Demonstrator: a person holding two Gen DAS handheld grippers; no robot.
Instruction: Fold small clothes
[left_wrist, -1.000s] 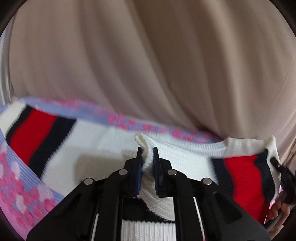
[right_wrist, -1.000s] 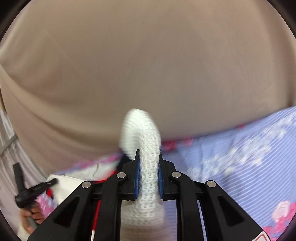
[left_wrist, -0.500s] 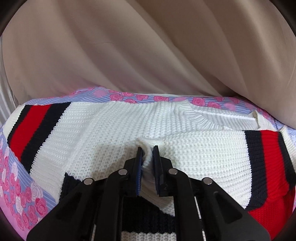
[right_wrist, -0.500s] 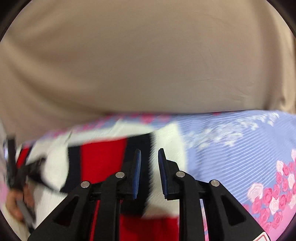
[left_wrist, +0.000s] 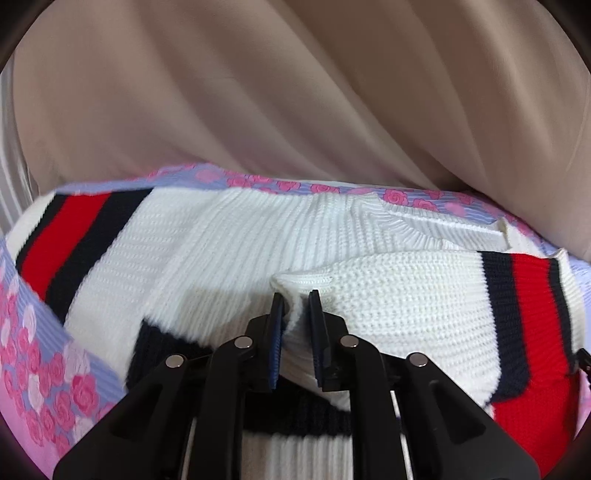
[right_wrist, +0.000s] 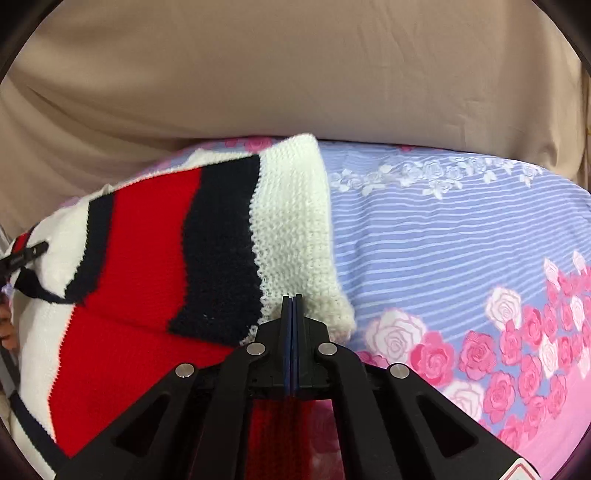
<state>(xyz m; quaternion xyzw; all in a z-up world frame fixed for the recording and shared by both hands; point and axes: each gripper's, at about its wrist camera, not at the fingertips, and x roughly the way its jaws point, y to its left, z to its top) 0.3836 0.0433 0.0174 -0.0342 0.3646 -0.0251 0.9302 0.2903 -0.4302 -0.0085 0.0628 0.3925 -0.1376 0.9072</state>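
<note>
Writing: no brand name or words can be read; a small red-edged sticker (right_wrist: 519, 470) shows at the bottom of the right wrist view, too cut off to read.
Left gripper (left_wrist: 295, 301): its jaws are opening a little, but a white fold of the sweater (left_wrist: 229, 243) sits between the blue pads (left_wrist: 276, 332), and the pads press on it.
Right gripper (right_wrist: 292, 301): squeezed all the way closed, pad against pad, with nothing between them. Its tips sit just over the white cuff of the sleeve (right_wrist: 291, 214).
Sweater: a white knit one with red and dark navy stripes. It lies spread on the bed sheet (right_wrist: 461, 236), with its ribbed collar (left_wrist: 417, 221) at the far side.
Sleeve: folded in over the sweater body, with a red band, a navy band and a white end.
Bed sheet: light purple with white lines and pink and white roses.
Curtain (left_wrist: 258, 92): tan cloth hanging behind the bed.
</note>
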